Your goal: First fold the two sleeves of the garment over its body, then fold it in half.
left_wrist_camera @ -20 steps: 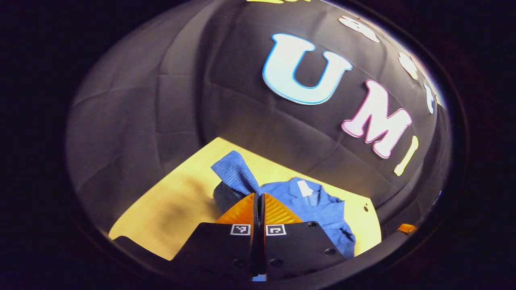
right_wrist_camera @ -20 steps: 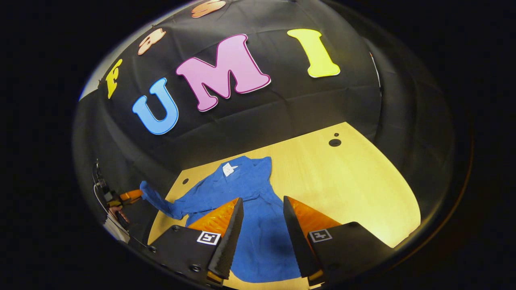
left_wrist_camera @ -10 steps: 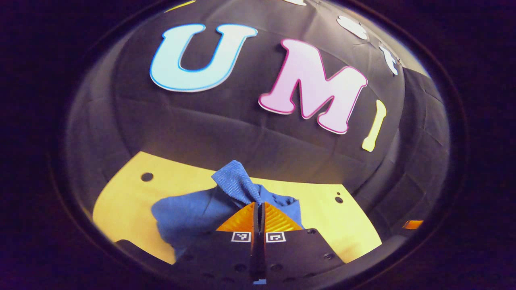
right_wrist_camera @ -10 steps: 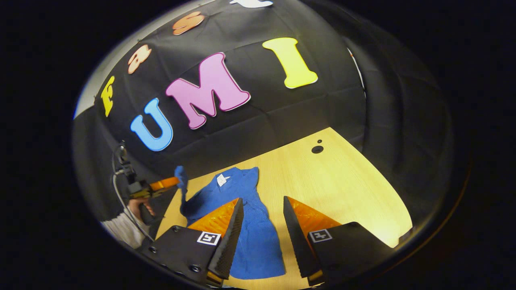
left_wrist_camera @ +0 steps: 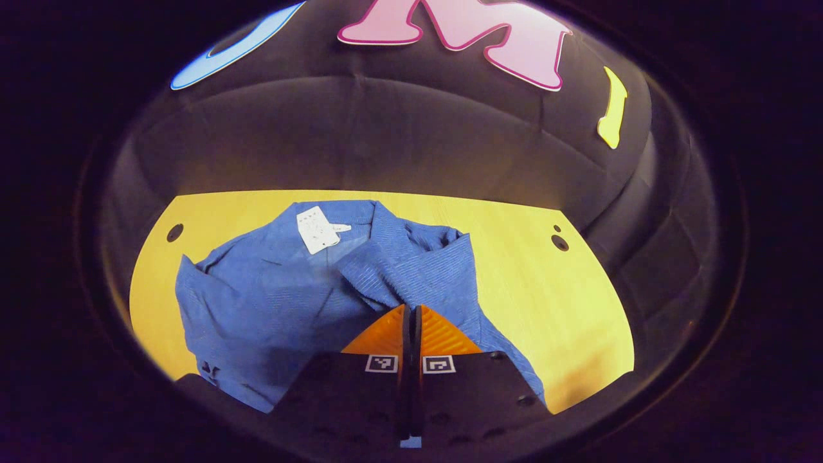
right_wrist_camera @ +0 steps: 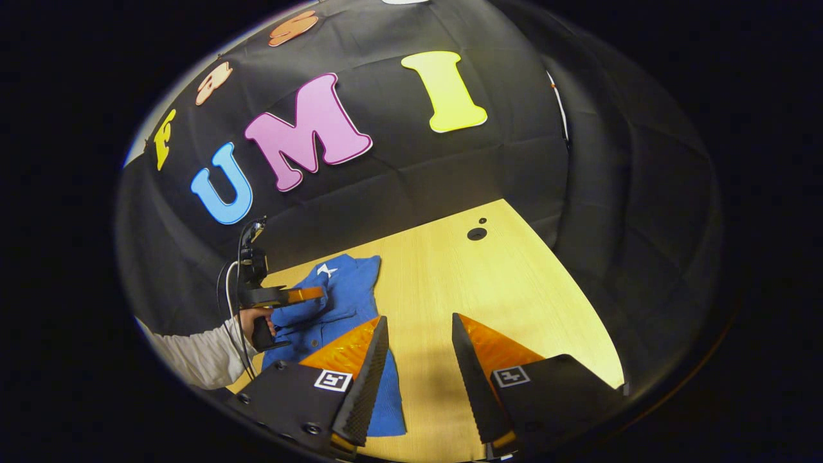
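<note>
While the sleeve is pinched, entries follow, one view after another.

Left gripper view, gripper: left gripper (left_wrist_camera: 412,315) closed, both fingers pressed together on a fold of blue sleeve (left_wrist_camera: 379,273) carried over the garment's body.
Left gripper view, garment: blue garment (left_wrist_camera: 270,302) lying on the wooden table (left_wrist_camera: 572,302), collar and white tag (left_wrist_camera: 316,230) toward the booth wall; the other sleeve (left_wrist_camera: 443,241) looks bunched near the collar, its lie uncertain.
Left gripper view, risk: if the fingers let go too soon, the sleeve may land crumpled or askew across the chest; a pull too far could drag the whole body out of square.

Right gripper view, gripper: right gripper (right_wrist_camera: 418,350) wide open, holding nothing, raised above the table just beside the garment's near edge.
Right gripper view, other items: left gripper, held by a hand (right_wrist_camera: 257,320) in a white sleeve (right_wrist_camera: 193,354), over the garment.
Right gripper view, risk: nothing pins the body, so the cloth may slide with the pulled sleeve; the hem also lies near the table's front edge.
</note>
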Motion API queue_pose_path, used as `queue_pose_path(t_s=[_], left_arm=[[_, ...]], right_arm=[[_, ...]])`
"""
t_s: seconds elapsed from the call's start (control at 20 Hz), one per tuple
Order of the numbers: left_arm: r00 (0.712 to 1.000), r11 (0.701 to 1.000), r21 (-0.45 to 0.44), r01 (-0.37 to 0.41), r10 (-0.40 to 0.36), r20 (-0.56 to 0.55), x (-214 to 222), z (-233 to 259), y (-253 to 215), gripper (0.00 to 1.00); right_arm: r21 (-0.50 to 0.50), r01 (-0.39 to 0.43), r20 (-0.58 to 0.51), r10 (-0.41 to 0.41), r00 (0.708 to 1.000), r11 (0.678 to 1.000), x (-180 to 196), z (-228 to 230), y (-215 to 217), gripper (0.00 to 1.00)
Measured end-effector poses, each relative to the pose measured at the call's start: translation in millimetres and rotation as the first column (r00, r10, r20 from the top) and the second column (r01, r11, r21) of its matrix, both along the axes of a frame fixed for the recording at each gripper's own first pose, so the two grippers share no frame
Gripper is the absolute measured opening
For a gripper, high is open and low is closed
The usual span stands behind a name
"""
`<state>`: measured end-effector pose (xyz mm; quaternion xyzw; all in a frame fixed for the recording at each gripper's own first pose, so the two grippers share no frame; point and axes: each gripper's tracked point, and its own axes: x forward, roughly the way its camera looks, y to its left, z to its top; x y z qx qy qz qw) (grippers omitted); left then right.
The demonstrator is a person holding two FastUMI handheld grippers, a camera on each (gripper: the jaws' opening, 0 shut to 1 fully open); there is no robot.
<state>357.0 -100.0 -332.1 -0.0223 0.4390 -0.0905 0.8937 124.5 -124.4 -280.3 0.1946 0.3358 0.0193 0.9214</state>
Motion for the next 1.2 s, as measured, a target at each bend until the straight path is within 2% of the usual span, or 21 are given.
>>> queue_pose_path(t_s=[0.1,0.2,0.3,0.35,0.45,0.5,0.55,0.7,0.9,1.05,1.2], left_arm=[[0.997,0.996,0.066,0.067,-0.064,-0.039,3.0,-11.4,-4.3,0.00],[0.989,0.987,0.080,0.139,-0.135,-0.058,1.8,-16.5,-15.6,0.02],[0.979,0.978,-0.052,0.203,-0.204,-0.025,2.3,-10.4,-50.3,0.04],[0.975,0.967,-0.128,0.219,-0.221,0.001,-2.0,0.7,-63.4,0.19],[0.977,0.959,-0.188,0.211,-0.202,0.068,3.3,24.6,-77.6,0.76],[0.980,0.964,-0.183,0.191,-0.177,0.092,0.8,31.0,-75.2,0.88],[0.983,0.971,-0.167,0.169,-0.154,0.096,-2.9,37.7,-69.4,0.84],[0.988,0.991,-0.064,0.115,-0.107,0.108,-26.5,46.7,-28.0,0.84],[0.995,0.999,0.028,0.037,-0.040,0.096,-99.1,68.3,36.0,0.85],[0.997,0.995,0.071,-0.074,0.071,0.041,-159.5,75.6,86.1,0.85],[0.981,0.978,0.097,-0.185,0.190,-0.047,-224.1,65.5,132.9,0.84]], right_arm=[[-0.003,-0.034,-0.013,0.034,0.999,0.999,2.7,-4.9,4.0,0.65],[0.008,-0.048,-0.024,0.048,0.999,0.999,7.3,-8.4,8.1,0.65],[0.010,-0.056,-0.024,0.057,0.998,0.998,11.5,-10.9,12.1,0.65],[0.010,-0.064,-0.027,0.064,0.998,0.998,12.0,-12.7,15.2,0.65],[0.007,-0.079,-0.035,0.079,0.996,0.997,12.7,-19.5,23.4,0.65],[-0.001,-0.087,-0.038,0.087,0.996,0.996,12.1,-22.0,27.5,0.65],[-0.010,-0.098,-0.041,0.097,0.994,0.995,10.7,-25.3,32.0,0.65],[-0.002,-0.135,-0.064,0.135,0.989,0.991,4.9,-37.6,55.6,0.65],[0.009,-0.192,-0.086,0.192,0.978,0.981,-4.9,-48.2,92.1,0.65],[0.013,-0.243,-0.112,0.243,0.964,0.970,-22.0,-55.8,119.9,0.65],[0.039,-0.285,-0.148,0.288,0.946,0.958,-43.3,-65.4,147.7,0.65]])
